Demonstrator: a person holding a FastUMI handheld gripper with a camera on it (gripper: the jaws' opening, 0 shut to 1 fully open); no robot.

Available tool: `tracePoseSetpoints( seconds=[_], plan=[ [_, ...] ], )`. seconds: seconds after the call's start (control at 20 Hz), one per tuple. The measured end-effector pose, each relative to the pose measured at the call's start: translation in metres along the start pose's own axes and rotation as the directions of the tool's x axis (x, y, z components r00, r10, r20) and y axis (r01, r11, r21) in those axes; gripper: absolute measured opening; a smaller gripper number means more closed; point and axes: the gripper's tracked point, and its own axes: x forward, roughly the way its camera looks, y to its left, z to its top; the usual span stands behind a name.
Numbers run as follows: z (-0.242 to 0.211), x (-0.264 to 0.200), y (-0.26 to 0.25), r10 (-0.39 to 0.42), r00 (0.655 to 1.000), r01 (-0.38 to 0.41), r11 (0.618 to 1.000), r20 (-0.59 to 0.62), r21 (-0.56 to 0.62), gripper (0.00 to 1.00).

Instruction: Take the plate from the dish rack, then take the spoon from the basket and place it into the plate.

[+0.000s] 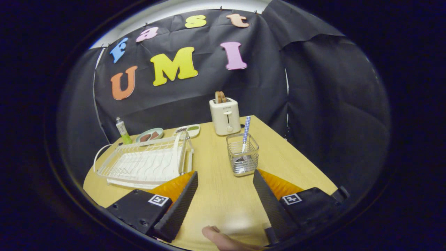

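Black ribbed fingers [181,205] of our gripper [225,205] stand spread wide apart above the pale wooden table [223,195], grasping nothing, with bare tabletop between them. Just beyond the tip of the left finger we see the white wire dish rack [144,162], sitting on its white tray and reaching away to the left; we cannot make out a plate in it. Just ahead of the right finger's tip stands the clear wire basket [243,154], and the spoon [245,134] stands upright in it, its blue-and-white checked handle leaning slightly and rising above the rim. Farther beyond the basket, toward the black cloth wall, we see a cream toaster [225,116] with slices of bread [220,97] poking out of its slots. Beyond the rack lie a small round dish [150,134] and a small oblong dish [188,130], both holding food, with a green-bottomed tube [123,130] standing upright to their left. Below and between the fingers, a fingertip of a person's hand [223,238] shows close to us.
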Motion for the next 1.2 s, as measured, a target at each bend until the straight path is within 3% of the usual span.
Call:
tracePoseSetpoints(
  seconds=[0.45, 0.85, 1.05, 1.2],
  plan=[
    [0.084, 0.088, -0.045, 0.055, 0.992, -0.049, 0.997, 0.117, -0.059, 1.00],
    [0.107, 0.159, -0.052, 0.071, 0.992, -0.068, 0.997, 0.102, -0.032, 1.00],
    [0.101, 0.180, -0.054, 0.049, 0.996, -0.048, 0.999, 0.070, -0.021, 0.83],
    [0.100, 0.181, -0.052, 0.041, 0.997, -0.039, 0.999, 0.070, -0.027, 0.37]
  ],
)
